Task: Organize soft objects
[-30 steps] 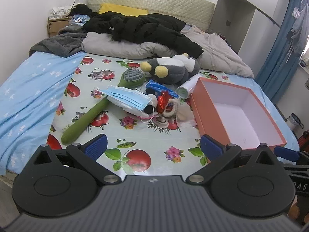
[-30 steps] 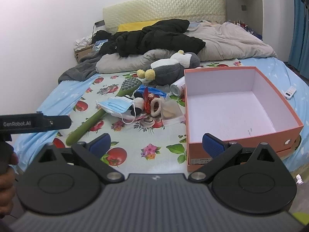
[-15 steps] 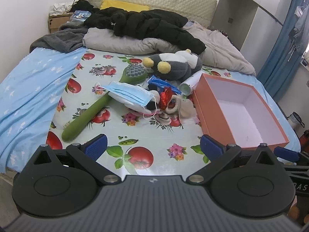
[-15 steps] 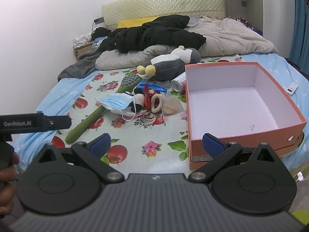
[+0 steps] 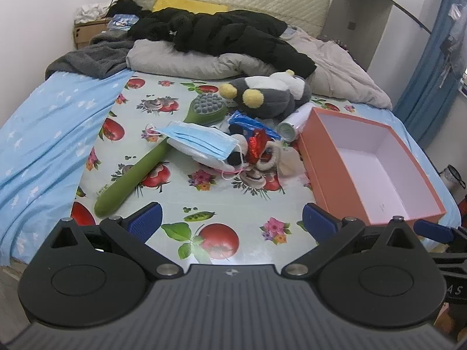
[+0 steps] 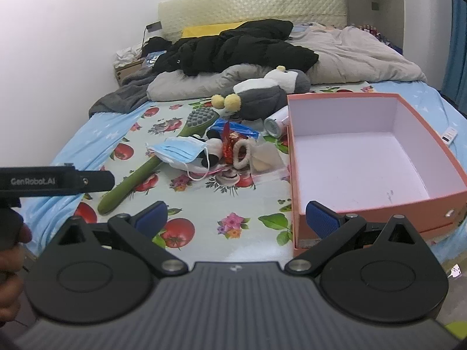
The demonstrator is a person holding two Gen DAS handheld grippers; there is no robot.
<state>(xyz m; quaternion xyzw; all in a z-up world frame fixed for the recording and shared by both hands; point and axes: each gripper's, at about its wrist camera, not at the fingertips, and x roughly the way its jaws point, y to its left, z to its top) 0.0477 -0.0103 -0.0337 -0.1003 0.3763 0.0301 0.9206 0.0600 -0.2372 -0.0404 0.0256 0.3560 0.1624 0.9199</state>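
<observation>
— Both grippers hang over the near end of the bed, as far as I can read it from my desk. On my left feed the left gripper (image 5: pixel 230 223) has its blue pads spread wide with nothing between them; the right gripper (image 6: pixel 236 218) looks the same on its own feed, pads apart and empty.

— Where are the soft things?

— Piled on the fruit-print cloth (image 5: pixel 175 201), just left of the orange box (image 5: pixel 332 186). I see a blue face mask (image 5: pixel 201 141) draped over a white pouch, a grey plush penguin (image 5: pixel 271 99) behind it, and a fluffy hair tie (image 6: pixel 241 153) beside a red foil wrapper (image 5: pixel 256 145). A green long-handled brush (image 5: pixel 143 172) lies diagonally, its handle passing under the mask.

— Does either view give you more?

— The right feed looks straight into the box and shows its white floor bare; the left feed sees it at a slant. Only the right feed shows a small clear bag (image 6: pixel 264 159) plainly, a white remote (image 6: pixel 449 134) on the blue sheet beyond the box, and the left gripper's body with a hand (image 6: pixel 8 262) at the edge. The left feed catches just one blue pad of the right gripper at the far right.

— Anything unclear?

— A black-and-white soft thing under the mask is mostly covered; I can't tell what it is. A white canister (image 5: pixel 292 122) is partly behind the box wall.
</observation>
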